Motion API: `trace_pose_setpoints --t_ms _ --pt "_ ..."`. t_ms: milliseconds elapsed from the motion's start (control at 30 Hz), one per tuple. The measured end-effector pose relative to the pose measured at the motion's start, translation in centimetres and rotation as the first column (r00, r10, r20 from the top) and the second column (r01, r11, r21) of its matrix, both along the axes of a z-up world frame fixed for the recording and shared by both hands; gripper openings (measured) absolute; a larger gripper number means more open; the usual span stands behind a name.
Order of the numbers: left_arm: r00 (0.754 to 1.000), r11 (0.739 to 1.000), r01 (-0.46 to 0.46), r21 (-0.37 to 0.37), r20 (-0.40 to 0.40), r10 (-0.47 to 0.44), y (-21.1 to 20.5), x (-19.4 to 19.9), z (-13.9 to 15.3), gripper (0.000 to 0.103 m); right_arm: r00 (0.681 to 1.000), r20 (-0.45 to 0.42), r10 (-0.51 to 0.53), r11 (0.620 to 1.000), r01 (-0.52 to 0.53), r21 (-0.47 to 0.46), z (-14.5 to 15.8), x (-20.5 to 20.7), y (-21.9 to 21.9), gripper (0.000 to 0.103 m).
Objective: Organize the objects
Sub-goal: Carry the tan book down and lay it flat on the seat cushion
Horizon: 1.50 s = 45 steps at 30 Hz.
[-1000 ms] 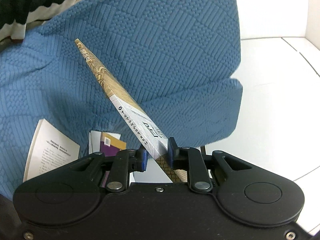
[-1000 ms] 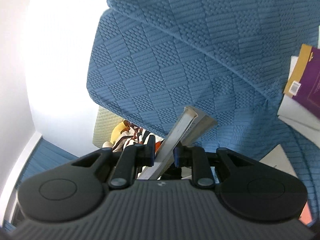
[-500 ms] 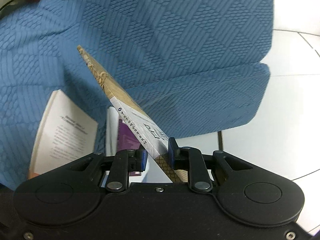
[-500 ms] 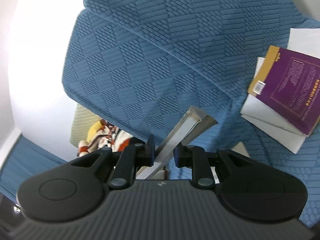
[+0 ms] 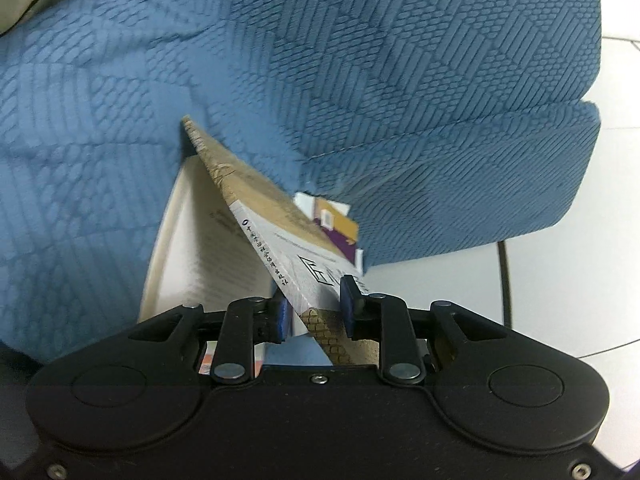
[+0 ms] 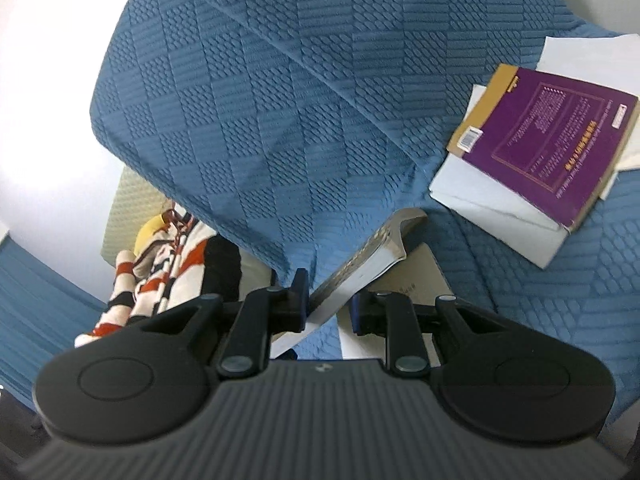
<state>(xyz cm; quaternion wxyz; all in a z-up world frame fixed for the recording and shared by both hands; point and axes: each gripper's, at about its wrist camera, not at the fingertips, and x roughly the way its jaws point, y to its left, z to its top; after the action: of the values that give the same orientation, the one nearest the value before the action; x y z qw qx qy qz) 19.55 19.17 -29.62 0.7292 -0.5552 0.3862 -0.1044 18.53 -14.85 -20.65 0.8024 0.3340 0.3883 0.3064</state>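
Observation:
Both grippers hold one tan and grey paperback book. In the left wrist view my left gripper (image 5: 313, 312) is shut on the book (image 5: 276, 236), which slants up to the left over the blue sofa. In the right wrist view my right gripper (image 6: 328, 300) is shut on the same book (image 6: 368, 256), seen edge-on. A purple book (image 6: 552, 140) lies on white papers (image 6: 496, 204) on the sofa seat at the right; it also shows in the left wrist view (image 5: 340, 228). A cream booklet (image 5: 200, 248) lies under the held book.
The blue quilted sofa cover (image 6: 300, 100) fills both views. A striped red, white and black garment (image 6: 168, 256) lies at the left on a cream cushion (image 6: 128, 200). White floor tiles (image 5: 580, 260) show at the right of the left wrist view.
Both grippers have moved with the book down and toward the sofa seat. The cream booklet and the purple book now look closer and larger.

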Motion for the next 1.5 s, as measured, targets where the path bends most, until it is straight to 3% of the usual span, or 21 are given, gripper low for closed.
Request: trace_pose_setpoints --t_ms 133,233,500,700,867,933,1033,1133,1167,1333,1500 --pt "0.999 0.996 0.013 0.089 -0.036 -0.010 -0.4 -0.8 -0.6 0.019 1.000 -0.006 0.026 0.999 -0.027 -0.045 -0.9 -1.1 0.2 0.023" --pt "0.998 0.995 0.015 0.103 -0.064 -0.009 -0.5 -1.3 -1.4 0.019 0.999 -0.014 0.043 0.994 -0.044 -0.102 -1.8 -1.9 0.3 0.023" --pt "0.989 0.979 0.060 0.192 -0.143 -0.033 -1.9 -1.8 -3.6 0.019 0.991 -0.123 0.051 0.989 -0.067 -0.131 -5.6 -2.8 -0.3 0.022" --pt "0.985 0.980 0.067 0.190 -0.167 -0.035 -2.0 -2.3 -4.6 0.019 0.982 -0.172 0.072 0.975 -0.106 -0.195 -6.8 -3.5 -0.3 0.022" --pt "0.985 0.964 0.074 0.255 -0.172 -0.030 -2.3 -2.8 -3.4 0.030 0.972 -0.222 0.078 0.969 -0.126 -0.212 -6.7 -3.4 -1.0 0.026" --pt "0.984 0.948 0.076 0.310 -0.177 -0.021 -2.5 -3.3 -2.5 0.038 0.967 -0.234 0.100 0.964 -0.153 -0.219 -6.4 -3.5 -1.3 0.034" --pt "0.986 0.926 0.080 0.370 -0.164 -0.020 -3.0 -4.3 -1.4 0.037 0.965 -0.218 0.143 0.949 -0.196 -0.246 -5.7 -3.8 -1.9 0.045" --pt "0.990 0.912 0.064 0.406 -0.141 -0.006 -3.4 -5.2 -0.4 0.037 0.974 -0.175 0.147 0.949 -0.189 -0.253 -4.8 -4.2 -3.0 0.073" --pt "0.991 0.905 0.057 0.421 -0.133 0.000 -3.5 -5.5 0.0 0.037 0.977 -0.160 0.143 0.951 -0.180 -0.252 -4.6 -4.2 -3.3 0.076" --pt "0.994 0.862 0.045 0.505 -0.106 0.011 -5.1 -6.4 1.2 0.037 0.990 -0.064 0.123 0.951 -0.137 -0.277 -4.1 -3.7 -4.3 0.076" --pt "0.993 0.838 0.033 0.545 -0.114 0.035 -6.4 -6.5 0.5 0.035 0.990 0.039 0.139 0.937 -0.119 -0.327 -4.3 -3.0 -3.6 0.075"
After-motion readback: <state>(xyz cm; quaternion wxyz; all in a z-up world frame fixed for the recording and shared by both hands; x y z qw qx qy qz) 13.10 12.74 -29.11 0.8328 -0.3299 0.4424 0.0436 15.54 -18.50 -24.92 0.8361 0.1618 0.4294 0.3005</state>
